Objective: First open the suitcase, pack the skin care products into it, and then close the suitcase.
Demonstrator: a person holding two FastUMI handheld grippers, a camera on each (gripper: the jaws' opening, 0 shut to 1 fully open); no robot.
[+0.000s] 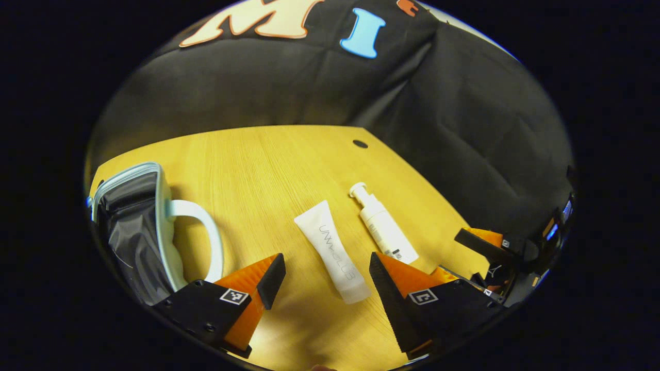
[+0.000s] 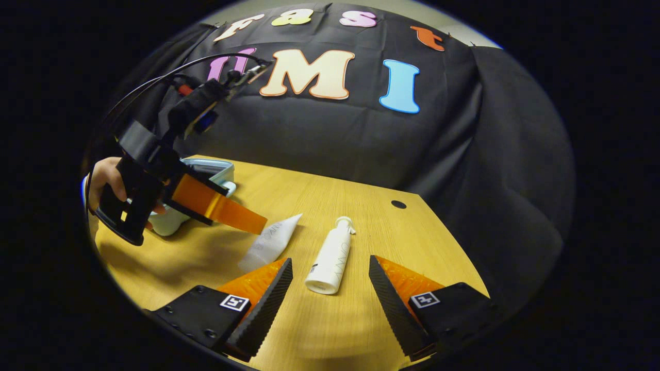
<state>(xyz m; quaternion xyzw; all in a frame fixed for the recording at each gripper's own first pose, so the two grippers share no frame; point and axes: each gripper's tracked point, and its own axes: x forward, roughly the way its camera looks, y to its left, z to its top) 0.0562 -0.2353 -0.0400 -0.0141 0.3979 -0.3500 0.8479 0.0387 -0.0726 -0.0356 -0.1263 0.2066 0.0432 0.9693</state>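
Wooden table [image 1: 268, 159] carrying everything: suitcase [image 1: 136, 226] lying open at left, tube [image 1: 332, 251] and pump bottle [image 1: 384, 224] lying beside it. Left gripper [image 1: 327, 273] hovering with jaws apart over the tube; right gripper [image 2: 330, 278] likewise around the bottle. Risking, probably, the soft tube squirming out.

Bare tabletop [image 2: 330, 335] betw tube [image 1: 332, 250] & pump bottle [image 1: 384, 226]; suitcase [image 1: 139, 226] blocks far left; booth wall behind.
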